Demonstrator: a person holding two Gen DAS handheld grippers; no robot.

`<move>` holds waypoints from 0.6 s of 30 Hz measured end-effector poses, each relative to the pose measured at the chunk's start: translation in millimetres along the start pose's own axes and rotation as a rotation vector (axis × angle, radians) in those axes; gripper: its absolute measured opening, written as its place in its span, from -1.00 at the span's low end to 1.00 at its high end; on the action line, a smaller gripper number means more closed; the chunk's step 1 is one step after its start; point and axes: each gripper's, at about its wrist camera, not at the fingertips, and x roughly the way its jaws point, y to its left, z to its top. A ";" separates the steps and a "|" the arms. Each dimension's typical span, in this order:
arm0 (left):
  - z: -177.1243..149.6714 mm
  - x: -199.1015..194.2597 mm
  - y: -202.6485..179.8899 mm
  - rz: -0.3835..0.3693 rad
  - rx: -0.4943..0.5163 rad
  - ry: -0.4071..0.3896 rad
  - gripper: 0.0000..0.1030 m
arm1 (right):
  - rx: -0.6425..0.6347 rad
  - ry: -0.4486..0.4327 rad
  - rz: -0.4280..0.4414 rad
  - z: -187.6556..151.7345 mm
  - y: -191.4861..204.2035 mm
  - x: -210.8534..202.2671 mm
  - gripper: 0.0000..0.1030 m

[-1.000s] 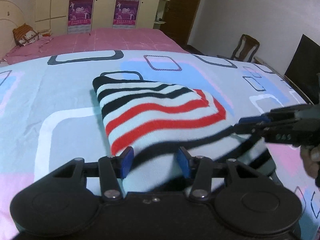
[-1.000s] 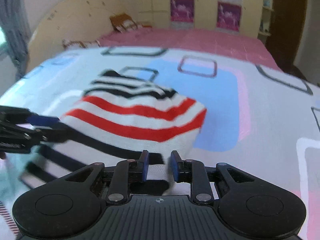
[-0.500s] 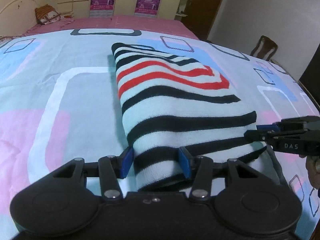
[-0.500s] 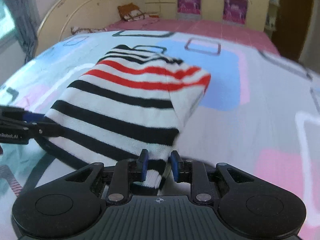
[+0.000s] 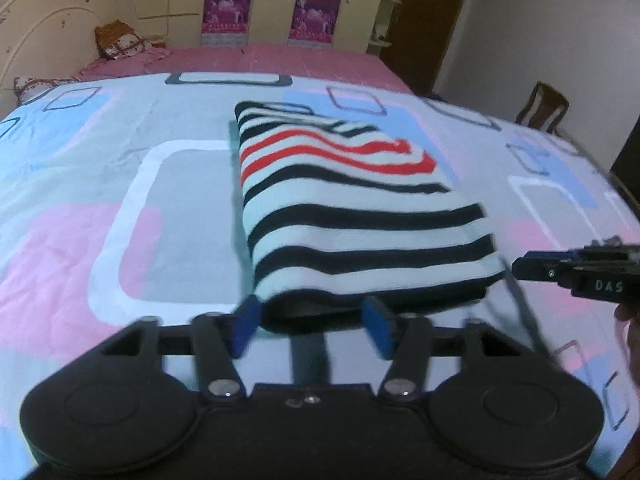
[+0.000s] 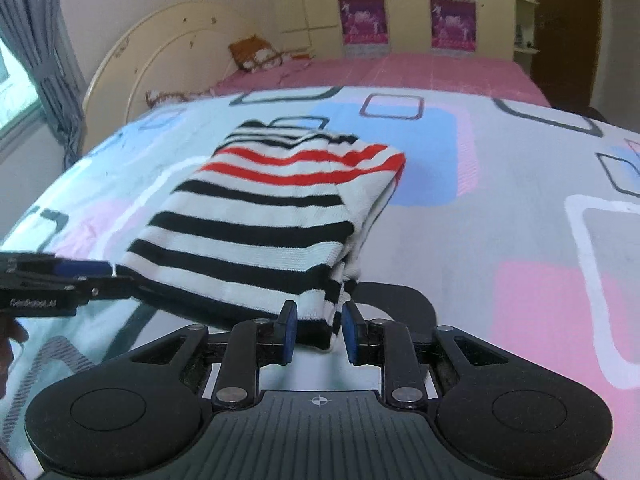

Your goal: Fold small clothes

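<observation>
Left wrist view
Sweater: a striped sweater [image 5: 352, 216], folded, lies mid-frame on the patterned quilt [image 5: 80, 200]; red stripes at its far end, black ones nearer.
Left gripper: the left gripper [image 5: 310, 330] sits at the bottom centre, angled down toward the quilt. Its jaws are opening; the sweater's near edge lies between the blue pads [image 5: 244, 326], which stand clear of the cloth.
Right gripper: the right gripper [image 5: 520, 268] reaches in level from the right edge, its tip at the sweater's near right corner; a bit of hand [image 5: 630, 332] shows below it.
Background: a chair [image 5: 544, 106] at upper right.

Right wrist view
Sweater: it fills centre-left, with its near right corner hanging down into the right gripper [image 6: 316, 330].
Right gripper: bottom centre, tilted down; its jaws are narrow and pinch that corner.
Left gripper: the left gripper [image 6: 112, 276] comes in from the left edge, with its tip at the near left corner; whether it touches the cloth cannot be told here.
Background: a headboard [image 6: 160, 60] at upper left.
</observation>
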 end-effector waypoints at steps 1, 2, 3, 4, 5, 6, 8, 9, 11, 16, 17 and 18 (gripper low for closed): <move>-1.7 -7.9 -4.8 0.002 0.000 -0.018 0.56 | 0.012 -0.013 -0.005 -1.8 0.2 -7.6 -0.53; -3.1 -15.1 -9.9 0.010 0.001 -0.037 0.88 | 0.024 -0.021 -0.008 -3.1 0.7 -14.0 -0.52; -4.1 -21.4 -14.4 0.021 0.003 -0.054 1.00 | 0.037 -0.025 -0.016 -4.6 0.6 -19.9 -0.15; -6.2 -29.0 -20.5 0.036 0.009 -0.075 1.00 | 0.053 -0.038 -0.031 -7.4 1.2 -27.9 0.85; -7.4 -34.9 -25.9 0.041 0.015 -0.079 1.00 | 0.059 -0.065 -0.044 -9.8 1.0 -36.0 0.96; -8.0 -38.9 -28.8 0.042 0.015 -0.076 1.00 | 0.055 -0.088 -0.053 -13.0 2.3 -42.7 1.00; -11.0 -47.4 -36.7 0.043 0.015 -0.073 1.00 | 0.048 -0.071 -0.076 -17.6 5.5 -50.2 1.00; -13.1 -52.0 -40.9 0.045 0.020 -0.078 1.00 | 0.051 -0.071 -0.088 -20.5 6.7 -54.6 1.00; -17.0 -61.7 -50.3 0.060 0.037 -0.089 1.00 | 0.060 -0.083 -0.101 -26.7 9.1 -65.4 1.00; -26.6 -86.1 -66.7 0.060 0.036 -0.120 1.00 | 0.074 -0.107 -0.120 -40.6 16.4 -90.9 1.00; -28.1 -90.2 -68.5 0.058 0.035 -0.127 1.00 | 0.075 -0.113 -0.124 -43.1 17.8 -96.8 1.00; -29.8 -94.8 -71.0 0.061 0.037 -0.134 1.00 | 0.076 -0.115 -0.131 -45.4 19.1 -102.3 1.00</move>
